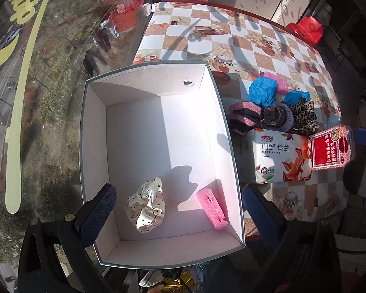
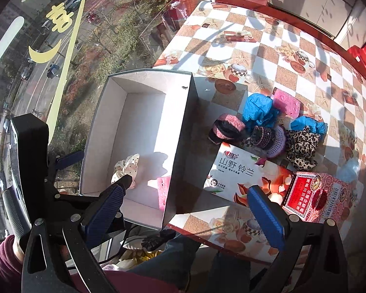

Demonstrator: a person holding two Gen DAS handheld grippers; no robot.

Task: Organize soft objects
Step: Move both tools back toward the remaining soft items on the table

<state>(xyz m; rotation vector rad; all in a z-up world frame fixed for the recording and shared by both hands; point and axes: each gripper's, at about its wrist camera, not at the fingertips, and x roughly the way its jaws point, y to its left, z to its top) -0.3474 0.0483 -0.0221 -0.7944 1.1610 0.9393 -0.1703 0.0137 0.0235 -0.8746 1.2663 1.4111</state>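
The left gripper point(image 1: 180, 210) sits closest to its camera, jaws spread wide and holding nothing, one blue pad on each side of the near end of the white box point(image 1: 95, 146). Between those jaws, on the box floor, lies a cream polka-dot scrunchie point(image 1: 146, 206), nearer the left pad. A pink sponge point(image 1: 211, 207) leans against the box wall toward the right pad (sunlight falls across that corner).

Beyond the right jaw, outside the box, a tissue pack point(image 1: 280, 156) rests on the checkered tablecloth point(image 1: 207, 41), with a red medicine box point(image 1: 330, 147) just beside it. Farther ahead of them sits a heap of soft things: a pink-and-black knit piece point(image 1: 244, 116), a purple-trimmed knit piece point(image 1: 278, 118), a leopard scrunchie point(image 1: 303, 117), blue crumpled gloves point(image 1: 263, 91) and a second pink sponge point(image 1: 278, 83).

The right gripper point(image 2: 183, 213) hangs over the table's near edge, its jaws also wide apart and empty. The box corner lies between them; the tissue pack and medicine box are just ahead of its right pad, the heap farther on. The left gripper's black body shows off its left jaw.
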